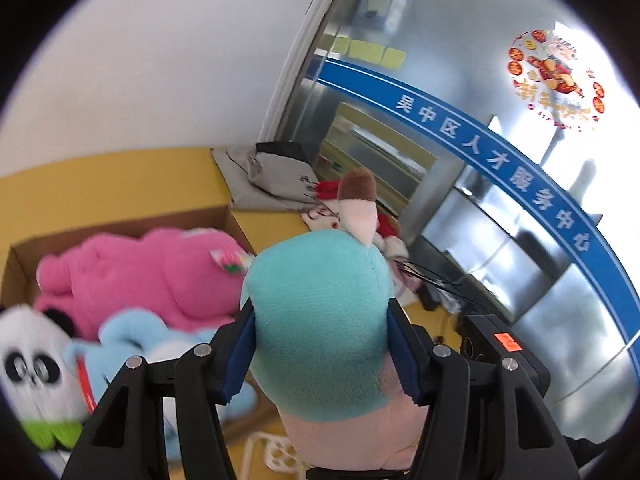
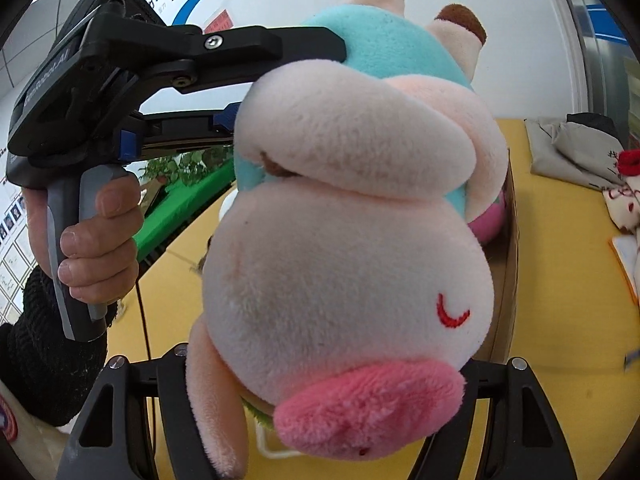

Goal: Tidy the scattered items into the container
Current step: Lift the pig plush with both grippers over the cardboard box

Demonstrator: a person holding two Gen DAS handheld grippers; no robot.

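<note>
Blue wall band [image 1: 500,168] reads "吴中区人才服务中心".

Five plush toys show in all: one pig toy [image 1: 320,320] in teal clothing, one pink bear [image 1: 152,276], one light-blue toy [image 1: 136,332], one panda [image 1: 32,368] and one red-and-white doll [image 2: 624,188]. There is one cardboard box [image 1: 120,224] and one grey cloth bag [image 1: 276,176]. Two grippers appear, the left gripper [image 2: 276,92] and the right gripper [image 2: 320,380], along with one hand [image 2: 100,248].
</note>
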